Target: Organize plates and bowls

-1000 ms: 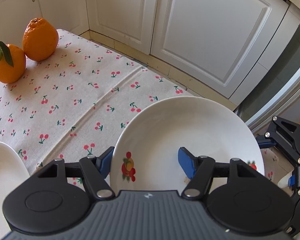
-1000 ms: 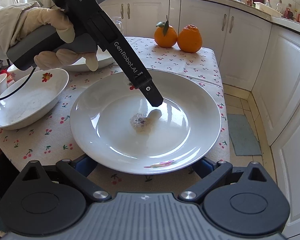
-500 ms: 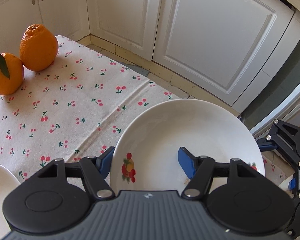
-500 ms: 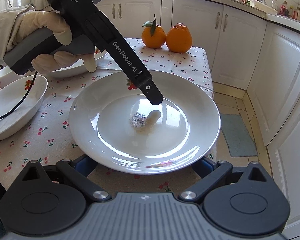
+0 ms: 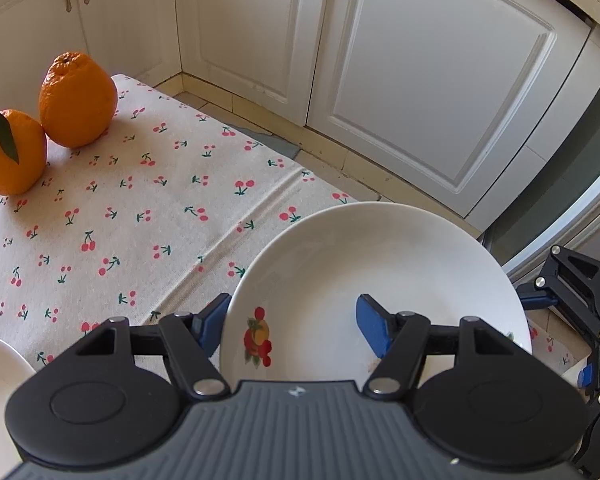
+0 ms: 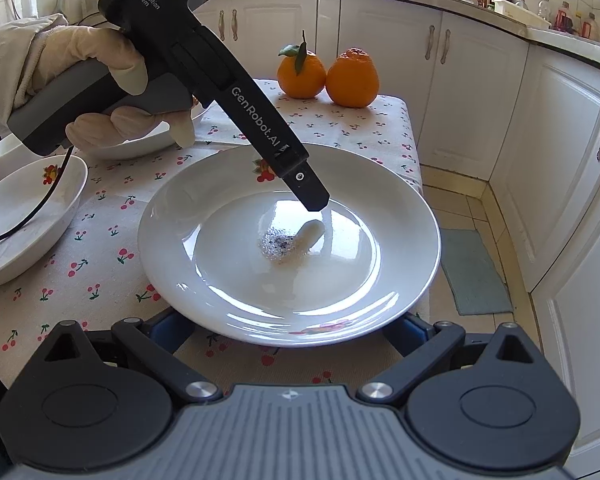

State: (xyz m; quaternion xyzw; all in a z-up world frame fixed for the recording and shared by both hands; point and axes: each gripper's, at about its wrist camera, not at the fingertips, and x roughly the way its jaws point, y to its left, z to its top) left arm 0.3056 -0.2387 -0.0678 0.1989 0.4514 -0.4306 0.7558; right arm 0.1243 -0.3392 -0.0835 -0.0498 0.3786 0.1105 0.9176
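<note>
A white deep plate (image 5: 380,264) with fruit prints and a small smear at its centre sits at the near right corner of the cherry-print table, its rim jutting past the edge. My left gripper (image 5: 292,316) is shut on the plate's rim. One blue pad is hidden under the rim and the other rests inside the dish. In the right wrist view its upper finger (image 6: 300,178) touches the inside of the plate (image 6: 228,280), and a gloved hand (image 6: 100,80) holds the handle. My right gripper (image 6: 290,330) is open, its fingers spread wide under the plate's near rim.
Two oranges (image 6: 328,74) stand at the table's far end. A fruit-print bowl (image 6: 20,220) lies to the left, with another dish (image 6: 140,146) behind the gloved hand. White cabinets (image 6: 560,160) and a floor mat (image 6: 472,272) lie to the right of the table edge.
The plate keeps its place between both grippers. The tablecloth, bowl and oranges have drifted slightly left in both views. The left gripper's hold looks unchanged.
</note>
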